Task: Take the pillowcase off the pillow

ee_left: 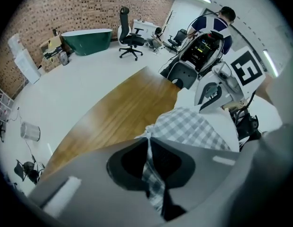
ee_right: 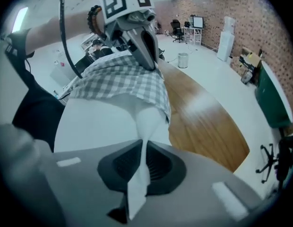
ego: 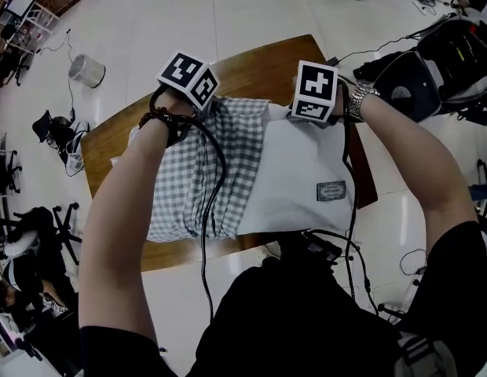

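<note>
A white pillow [ego: 302, 171] lies on the wooden table [ego: 267, 69], its left part still inside a grey-and-white checked pillowcase [ego: 196, 171]. My left gripper [ego: 200, 102] is at the pillowcase's far edge. In the left gripper view its jaws [ee_left: 149, 162] are shut on a fold of checked cloth [ee_left: 189, 126]. My right gripper [ego: 314, 118] sits at the pillow's far right corner. In the right gripper view the right gripper [ee_right: 142, 167] pinches a ridge of the pillow [ee_right: 104, 122], with the pillowcase [ee_right: 118, 82] and left gripper [ee_right: 146, 56] just beyond.
The table's far edge [ee_left: 118, 112] runs close behind both grippers. A wire bin [ego: 86, 71] stands on the floor at the left, and a black equipment cart [ego: 432, 69] at the right. Cables hang from both grippers across the pillow. A person [ee_left: 222, 18] stands by the cart.
</note>
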Motion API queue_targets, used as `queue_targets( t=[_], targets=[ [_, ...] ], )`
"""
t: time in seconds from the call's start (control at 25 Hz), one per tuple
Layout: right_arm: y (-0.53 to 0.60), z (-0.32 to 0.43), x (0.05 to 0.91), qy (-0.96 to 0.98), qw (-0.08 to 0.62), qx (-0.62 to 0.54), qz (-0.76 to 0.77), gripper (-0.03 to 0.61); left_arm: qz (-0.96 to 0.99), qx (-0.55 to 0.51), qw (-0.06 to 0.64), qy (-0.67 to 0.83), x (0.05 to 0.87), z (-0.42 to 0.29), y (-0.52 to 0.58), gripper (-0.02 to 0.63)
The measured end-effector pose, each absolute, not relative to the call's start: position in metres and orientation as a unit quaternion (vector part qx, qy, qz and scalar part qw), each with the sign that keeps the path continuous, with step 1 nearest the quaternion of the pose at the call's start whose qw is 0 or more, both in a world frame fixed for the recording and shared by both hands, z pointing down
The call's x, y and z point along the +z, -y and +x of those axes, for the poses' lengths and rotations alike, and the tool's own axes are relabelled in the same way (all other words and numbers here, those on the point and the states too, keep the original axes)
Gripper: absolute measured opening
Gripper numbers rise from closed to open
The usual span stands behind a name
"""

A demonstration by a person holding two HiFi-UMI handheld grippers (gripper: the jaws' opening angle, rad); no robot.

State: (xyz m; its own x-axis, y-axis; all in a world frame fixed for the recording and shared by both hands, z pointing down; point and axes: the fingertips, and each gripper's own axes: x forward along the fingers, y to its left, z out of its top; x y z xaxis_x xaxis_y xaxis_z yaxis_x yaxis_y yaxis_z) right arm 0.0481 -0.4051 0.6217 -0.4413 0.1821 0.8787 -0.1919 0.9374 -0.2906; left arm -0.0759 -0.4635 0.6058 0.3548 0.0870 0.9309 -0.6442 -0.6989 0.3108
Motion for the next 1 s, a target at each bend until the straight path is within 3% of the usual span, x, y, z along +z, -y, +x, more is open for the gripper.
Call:
queue_targets(
  t=[0.44, 1.0],
  targets=[
    [0.39, 0.076, 0.536, 0.86, 0.505, 0.042, 0.065, 0.009, 0.713, 0.562, 0.31, 0.284, 0.589, -0.158, 0.483, 0.011],
    [0.415, 0.097, 0.521, 0.845, 0.52, 0.021, 0.128, 0.009, 0.673, 0.535, 0.345, 0.378, 0.569, -0.271, 0.471, 0.011]
  ],
)
